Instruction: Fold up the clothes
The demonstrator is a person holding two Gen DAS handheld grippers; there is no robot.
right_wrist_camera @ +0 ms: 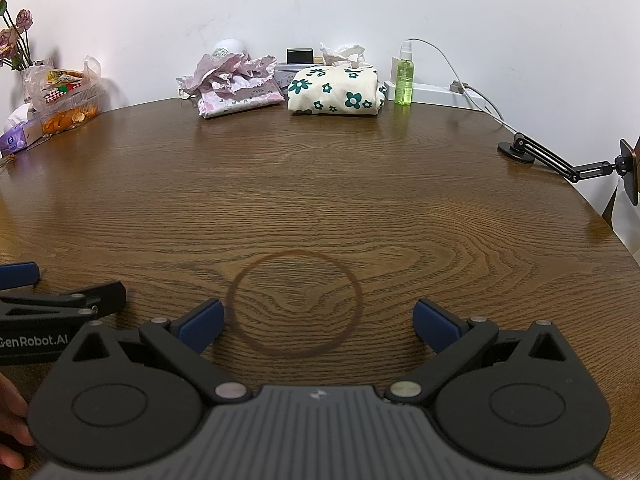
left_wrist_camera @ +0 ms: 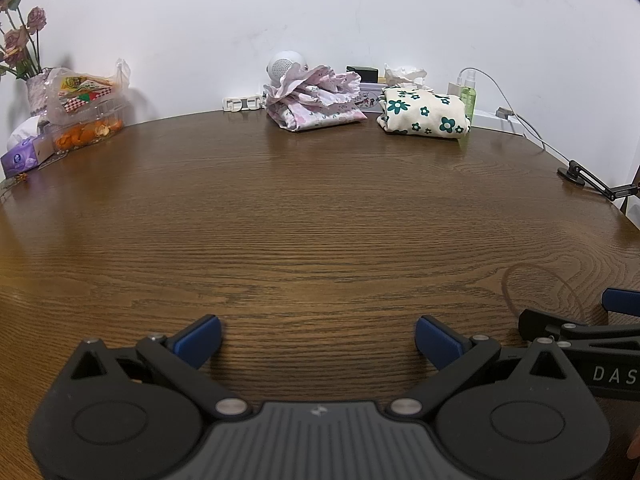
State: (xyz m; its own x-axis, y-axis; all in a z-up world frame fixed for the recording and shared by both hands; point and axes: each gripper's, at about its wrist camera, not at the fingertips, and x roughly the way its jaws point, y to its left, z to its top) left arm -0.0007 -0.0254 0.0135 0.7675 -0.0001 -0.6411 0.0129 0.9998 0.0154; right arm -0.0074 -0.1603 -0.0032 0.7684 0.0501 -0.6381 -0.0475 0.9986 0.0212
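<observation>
Two folded garments lie at the far edge of the brown wooden table (left_wrist_camera: 304, 216). A pink ruffled one (left_wrist_camera: 316, 98) sits left of a cream one with green flowers (left_wrist_camera: 426, 114); both show in the right wrist view too, pink (right_wrist_camera: 236, 86) and cream (right_wrist_camera: 338, 90). My left gripper (left_wrist_camera: 318, 342) is open and empty, low over the near table. My right gripper (right_wrist_camera: 318, 326) is open and empty beside it, over a dark ring stain (right_wrist_camera: 294, 304). Each gripper shows at the edge of the other's view.
At the far left stand a vase of dried roses (left_wrist_camera: 24, 40), a snack bag on a clear box (left_wrist_camera: 86, 100) and a purple tissue box (left_wrist_camera: 24, 156). A green spray bottle (right_wrist_camera: 405, 76), a white power strip (right_wrist_camera: 434, 92) with cable and a black phone-holder arm (right_wrist_camera: 560, 162) are at the far right.
</observation>
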